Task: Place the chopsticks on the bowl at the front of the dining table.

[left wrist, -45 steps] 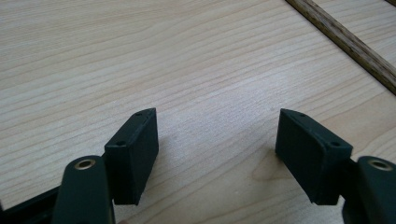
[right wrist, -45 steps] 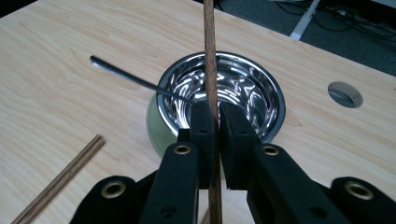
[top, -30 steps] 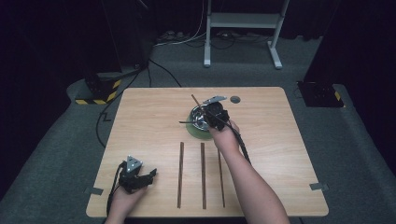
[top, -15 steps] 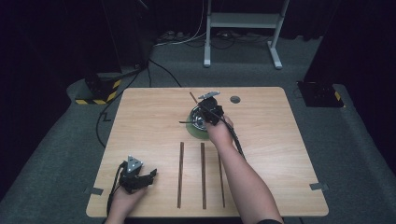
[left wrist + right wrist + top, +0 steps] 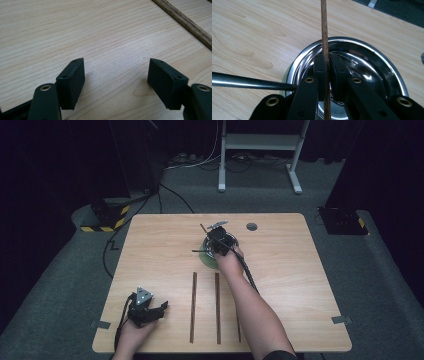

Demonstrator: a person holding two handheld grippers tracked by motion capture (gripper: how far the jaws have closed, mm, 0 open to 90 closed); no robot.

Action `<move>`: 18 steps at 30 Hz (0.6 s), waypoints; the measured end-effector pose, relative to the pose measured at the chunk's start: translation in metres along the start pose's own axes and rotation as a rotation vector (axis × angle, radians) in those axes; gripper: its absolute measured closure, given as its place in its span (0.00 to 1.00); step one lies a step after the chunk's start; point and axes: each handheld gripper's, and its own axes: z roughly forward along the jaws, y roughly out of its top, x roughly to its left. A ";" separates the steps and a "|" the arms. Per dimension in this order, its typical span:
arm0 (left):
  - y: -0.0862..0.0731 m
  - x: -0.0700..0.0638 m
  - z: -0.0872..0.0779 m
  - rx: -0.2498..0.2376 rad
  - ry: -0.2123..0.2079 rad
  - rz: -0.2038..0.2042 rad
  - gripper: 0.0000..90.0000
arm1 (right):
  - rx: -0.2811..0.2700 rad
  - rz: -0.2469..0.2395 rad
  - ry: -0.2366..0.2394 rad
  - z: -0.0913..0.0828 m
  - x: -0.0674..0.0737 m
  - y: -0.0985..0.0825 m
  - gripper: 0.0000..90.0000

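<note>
Item: thin brown wooden stick [image 5: 325, 45], straight and round, grain visible along its length. In the right gripper view it ran vertically through the centre of the frame, clenched between the two black fingers [image 5: 320, 72] of the right gripper [image 5: 327, 75], and reached past the far rim of the bowl toward the top edge. In the high view it lay at upper centre, over the bowl.

Container: shiny round stainless-steel bowl [image 5: 372, 62], mirror-bright inside, standing on the pale wooden surface [image 5: 300, 270] at upper centre of the high view [image 5: 220, 247]. A green edge showed beneath it on its lower left. The right gripper's fingers sat within its rim. A dark slim metal rod [image 5: 249, 82] rested across the rim at the left of the right gripper view, pointing outward. Other contents could not be told.

Also on the surface: long brown wooden sticks [image 5: 193, 307], parallel, lower centre of the high view.

Left gripper [image 5: 145, 307]: lower left of the high view, fingers [image 5: 72, 80] released, wide apart over bare surface, grasping nothing.
</note>
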 end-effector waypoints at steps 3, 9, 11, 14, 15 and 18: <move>0.000 0.000 0.000 0.000 -0.001 -0.002 0.34 | 0.005 0.006 0.002 0.004 0.001 0.000 0.93; 0.000 0.000 0.000 -0.003 -0.003 -0.005 0.34 | 0.005 0.007 -0.004 0.009 0.001 -0.001 0.93; 0.000 0.000 0.000 -0.003 -0.003 -0.005 0.34 | 0.011 0.015 -0.009 0.010 0.001 -0.002 0.93; 0.000 0.000 0.000 -0.003 -0.004 -0.006 0.34 | 0.016 0.012 -0.005 0.011 0.001 -0.002 0.93; 0.000 0.000 0.000 -0.002 -0.004 -0.006 0.34 | 0.015 0.014 -0.007 0.011 0.001 -0.002 0.93; 0.000 0.000 0.000 -0.002 -0.004 -0.005 0.34 | 0.009 0.008 0.000 0.011 0.001 -0.002 0.87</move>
